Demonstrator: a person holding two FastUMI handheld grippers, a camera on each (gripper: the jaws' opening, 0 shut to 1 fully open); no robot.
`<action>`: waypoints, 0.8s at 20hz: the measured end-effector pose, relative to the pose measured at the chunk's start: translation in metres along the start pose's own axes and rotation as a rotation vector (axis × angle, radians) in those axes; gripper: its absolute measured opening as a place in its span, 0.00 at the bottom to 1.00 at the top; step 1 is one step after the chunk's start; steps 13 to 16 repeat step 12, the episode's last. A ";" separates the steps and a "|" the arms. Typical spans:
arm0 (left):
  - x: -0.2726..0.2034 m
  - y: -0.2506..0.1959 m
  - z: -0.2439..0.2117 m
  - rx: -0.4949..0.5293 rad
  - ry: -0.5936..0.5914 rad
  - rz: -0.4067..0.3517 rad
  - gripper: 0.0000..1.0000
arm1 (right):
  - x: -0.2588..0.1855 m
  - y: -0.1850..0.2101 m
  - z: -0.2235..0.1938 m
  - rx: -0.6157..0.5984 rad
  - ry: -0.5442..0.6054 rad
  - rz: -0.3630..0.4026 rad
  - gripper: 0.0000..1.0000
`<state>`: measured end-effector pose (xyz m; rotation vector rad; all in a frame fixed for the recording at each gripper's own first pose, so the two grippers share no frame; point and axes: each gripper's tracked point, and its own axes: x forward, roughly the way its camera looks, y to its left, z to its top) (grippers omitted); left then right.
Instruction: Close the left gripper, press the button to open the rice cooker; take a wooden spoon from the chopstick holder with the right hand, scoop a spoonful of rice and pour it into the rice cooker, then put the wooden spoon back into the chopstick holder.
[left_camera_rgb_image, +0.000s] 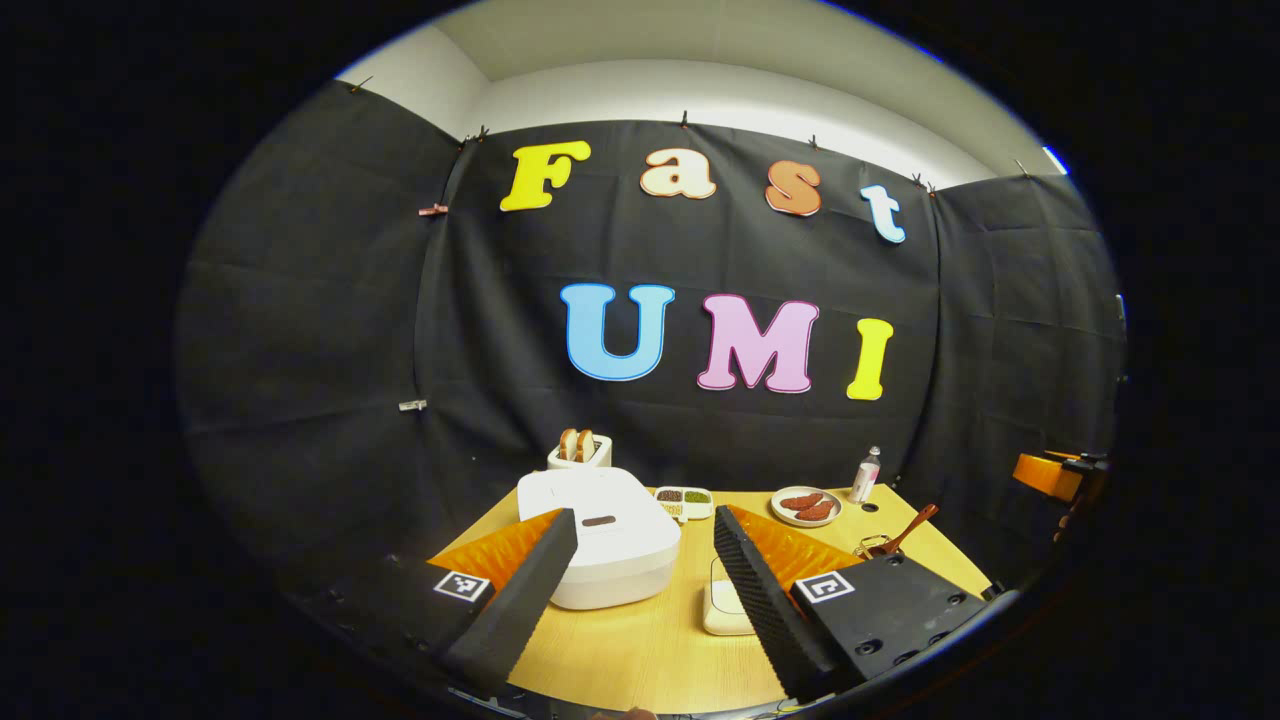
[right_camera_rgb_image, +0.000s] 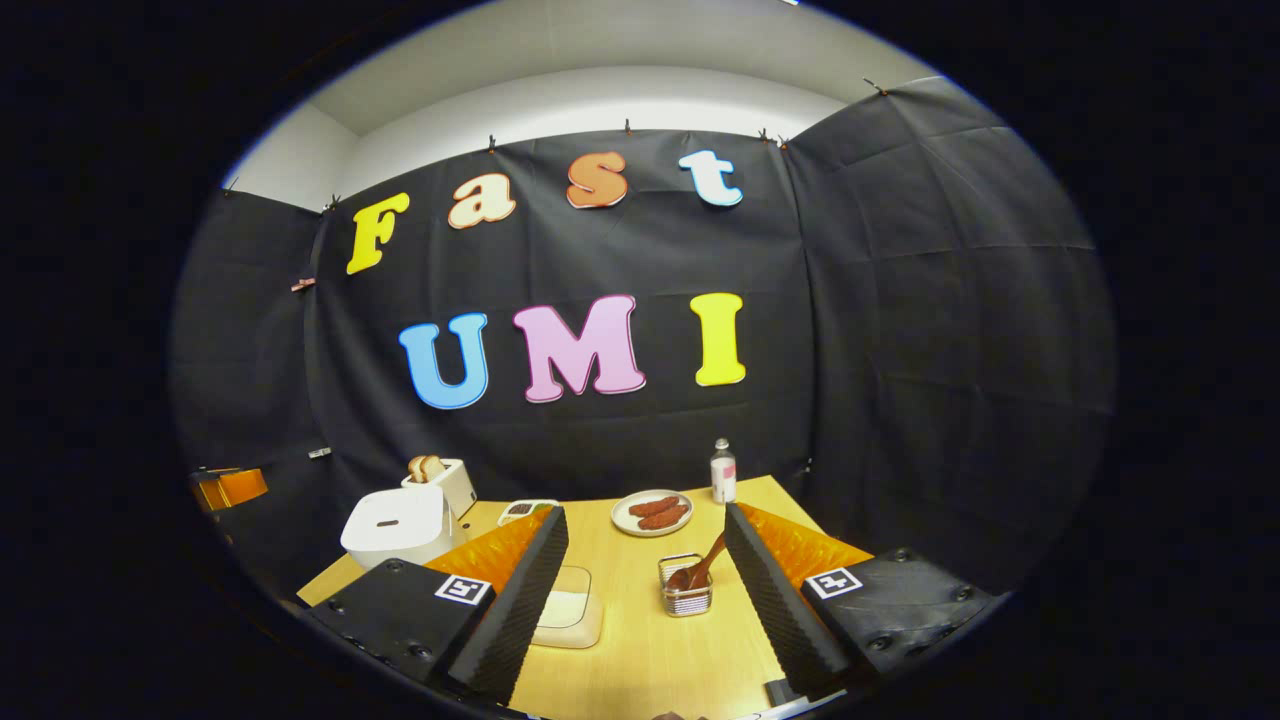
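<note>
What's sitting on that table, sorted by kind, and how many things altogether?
Appliances: 2, rice cooker, toaster
Food dishes: 3, sausage plate, rice container, beans tray
Utensils: 2, wooden spoon, chopstick holder
Bottles: 1, bottle
Total: 8

A toaster (left_camera_rgb_image: 579, 452) with bread sits at the back. A plate (right_camera_rgb_image: 651, 513) of sausages lies near a small bottle (right_camera_rgb_image: 722, 471).
</note>
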<state>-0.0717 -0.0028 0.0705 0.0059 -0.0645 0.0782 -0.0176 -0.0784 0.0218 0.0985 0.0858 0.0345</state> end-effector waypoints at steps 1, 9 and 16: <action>-0.006 -0.003 -0.005 0.002 0.007 0.000 0.95 | -0.004 -0.007 -0.006 0.000 0.020 -0.018 0.98; -0.012 -0.002 -0.016 -0.017 0.023 -0.035 0.95 | -0.029 -0.010 -0.002 -0.005 0.017 -0.058 0.98; -0.007 0.009 -0.020 -0.018 0.018 -0.028 0.95 | -0.029 -0.004 -0.001 -0.012 0.005 -0.074 0.92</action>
